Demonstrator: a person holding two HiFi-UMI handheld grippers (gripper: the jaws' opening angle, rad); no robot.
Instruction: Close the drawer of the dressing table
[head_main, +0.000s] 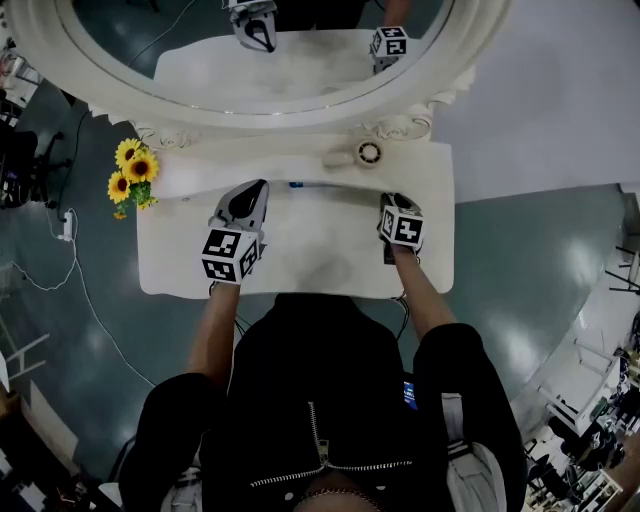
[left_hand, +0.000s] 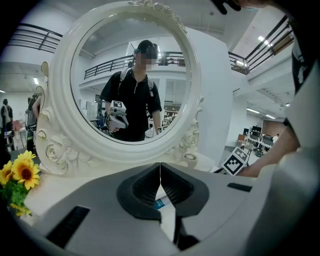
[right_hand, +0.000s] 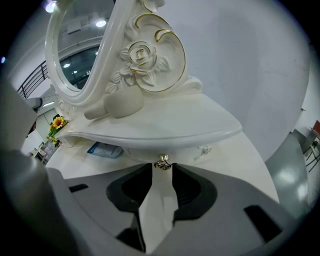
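The white dressing table stands under an oval mirror. In the right gripper view a small drawer front with a gold knob sits tucked under the raised shelf and looks pushed in. My right gripper is open, with the knob in the gap between its tips and the pads not pressing on it. From above, this right gripper is at the shelf's right part. My left gripper rests over the tabletop's left half. In its own view the left gripper is shut on nothing.
Sunflowers stand at the table's left end. A round white jar sits on the shelf by the mirror's base. A blue packet lies on the tabletop below the shelf. The person stands right at the table's front edge.
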